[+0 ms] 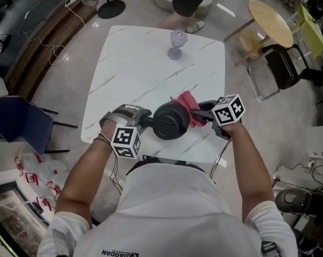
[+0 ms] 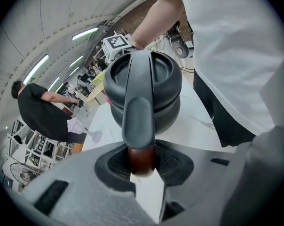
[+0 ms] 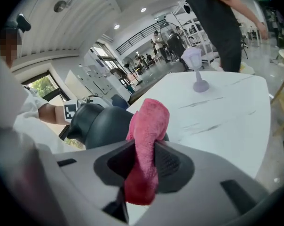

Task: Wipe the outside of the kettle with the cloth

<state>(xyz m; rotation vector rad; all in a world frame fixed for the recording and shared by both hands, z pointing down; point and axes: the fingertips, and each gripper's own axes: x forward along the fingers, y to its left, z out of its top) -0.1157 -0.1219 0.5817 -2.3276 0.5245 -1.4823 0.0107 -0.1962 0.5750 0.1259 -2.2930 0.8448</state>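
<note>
Head view: the kettle (image 1: 171,120) sits low in the middle of the frame, over the near edge of the white table (image 1: 151,63). The left gripper (image 1: 145,121) is on its left. The right gripper (image 1: 201,113) is on its right and brings the pink cloth (image 1: 187,101) up to the kettle's upper right side. Cloth and kettle look to be touching, or just about. Wiping seems to be only starting or in its early strokes. No wet or cleaned patch shows, so how much is done I cannot tell, and most of the outside is likely left. Whether the kettle stands on the table or is lifted is unclear.

Left gripper view: the jaws are clamped, partly closed, on the kettle's handle (image 2: 139,126), whose end is brown. The kettle fills the centre. It is dark grey, matte and round, its lid is on, and no marks show.

Right gripper view: the jaws pinch the cloth at lower centre, folded and standing up between them. The kettle's smooth dark flank lies just behind it to the left.
</note>
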